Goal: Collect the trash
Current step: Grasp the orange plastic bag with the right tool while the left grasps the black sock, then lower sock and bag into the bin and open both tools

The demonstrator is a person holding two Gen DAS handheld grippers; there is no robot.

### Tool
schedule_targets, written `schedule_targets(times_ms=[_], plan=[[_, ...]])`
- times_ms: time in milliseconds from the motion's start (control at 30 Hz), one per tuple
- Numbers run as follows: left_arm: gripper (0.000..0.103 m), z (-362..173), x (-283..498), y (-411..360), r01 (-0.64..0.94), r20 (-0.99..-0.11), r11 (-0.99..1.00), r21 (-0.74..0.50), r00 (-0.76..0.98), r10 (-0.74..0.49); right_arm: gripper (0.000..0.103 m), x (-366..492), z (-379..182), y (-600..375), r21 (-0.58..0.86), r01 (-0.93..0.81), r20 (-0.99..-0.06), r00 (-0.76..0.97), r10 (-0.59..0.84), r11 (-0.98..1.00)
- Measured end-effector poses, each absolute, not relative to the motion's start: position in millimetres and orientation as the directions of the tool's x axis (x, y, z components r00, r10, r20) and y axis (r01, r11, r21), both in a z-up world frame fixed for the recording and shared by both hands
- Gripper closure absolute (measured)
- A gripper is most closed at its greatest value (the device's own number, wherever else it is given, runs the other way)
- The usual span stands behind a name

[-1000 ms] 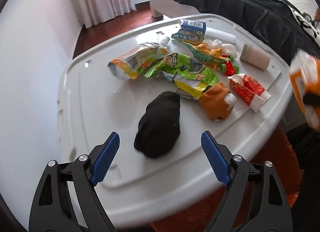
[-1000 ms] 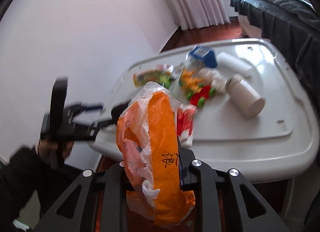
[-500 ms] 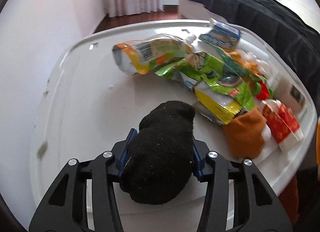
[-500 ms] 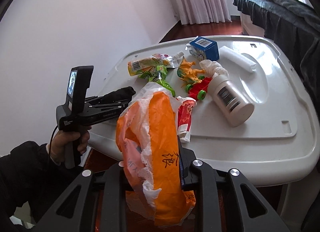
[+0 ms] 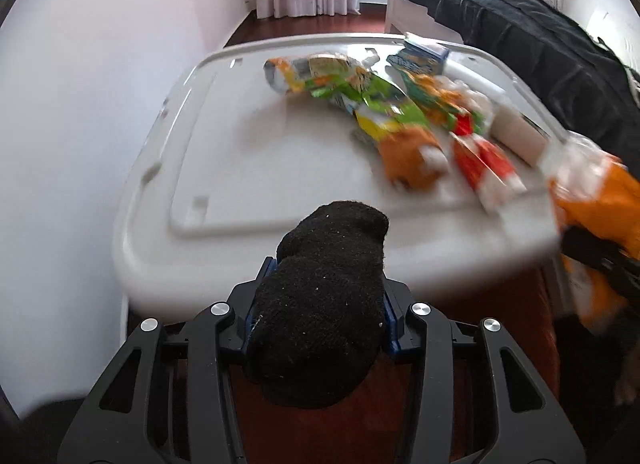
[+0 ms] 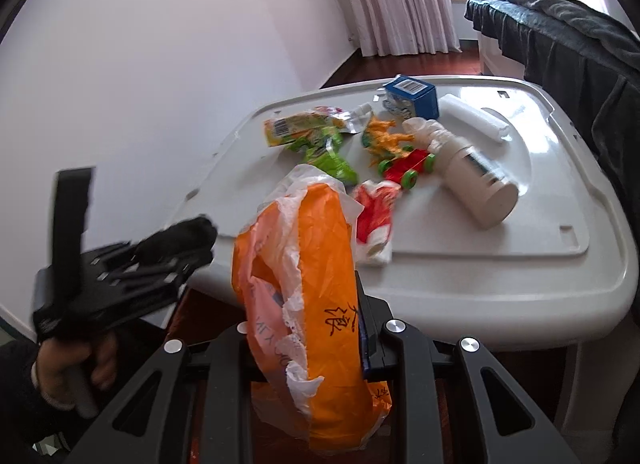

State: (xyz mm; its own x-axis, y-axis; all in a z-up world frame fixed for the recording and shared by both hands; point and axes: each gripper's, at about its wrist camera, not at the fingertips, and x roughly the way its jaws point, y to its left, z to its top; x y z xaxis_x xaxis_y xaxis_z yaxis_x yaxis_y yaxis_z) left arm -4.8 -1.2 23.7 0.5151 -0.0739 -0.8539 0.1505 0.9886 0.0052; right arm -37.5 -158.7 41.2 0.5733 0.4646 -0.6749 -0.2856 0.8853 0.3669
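Observation:
My left gripper [image 5: 320, 304] is shut on a black sock [image 5: 324, 304] and holds it in the air just off the near edge of the white table [image 5: 248, 167]. It also shows in the right wrist view [image 6: 176, 248], left of the bag. My right gripper [image 6: 304, 332] is shut on an orange and white plastic bag [image 6: 308, 296], held below the table's front edge; the bag also shows in the left wrist view [image 5: 596, 199]. On the table lie snack wrappers [image 6: 316, 139], a red packet [image 6: 376, 211], a blue carton [image 6: 412, 95] and an orange cloth piece [image 5: 412, 159].
A white bottle [image 6: 476, 183] lies on its side beside a toy dinosaur [image 6: 384, 135] and a red toy car [image 6: 408, 163]. A white roll [image 6: 476, 119] lies behind them. A white wall stands to the left and a dark-covered bed [image 6: 568, 23] to the right. The floor is red-brown.
My left gripper came down around the black sock, shut on it, then lifted it back off the table's near edge. The right gripper kept holding the bag.

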Motion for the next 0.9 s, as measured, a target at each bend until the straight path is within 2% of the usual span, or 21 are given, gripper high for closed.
schedule_targets(times_ms=[233, 367, 567, 900], plan=[[0.059, 27, -71, 12, 0.11, -0.862, 0.994, -0.008, 0.504, -0.063, 0.077, -96, 33, -145, 0.38, -0.26, -0.676, 0.577, 0.458, 0.888], [0.059, 11, -90, 9, 0.103, -0.864, 0.995, -0.011, 0.5, -0.061, 0.077, -122, 26, -137, 0.377, -0.233, -0.686, 0.58, 0.44, 0.896], [0.059, -28, -87, 8, 0.101, -0.901, 0.994, -0.029, 0.428, -0.07, 0.076, -120, 3, -129, 0.34, -0.209, -0.742, 0.539, 0.398, 0.917], [0.059, -45, -81, 12, 0.088, -0.916, 0.996, -0.03, 0.396, -0.063, 0.075, -116, -13, -119, 0.286, -0.226, -0.786, 0.501, 0.363, 0.931]])
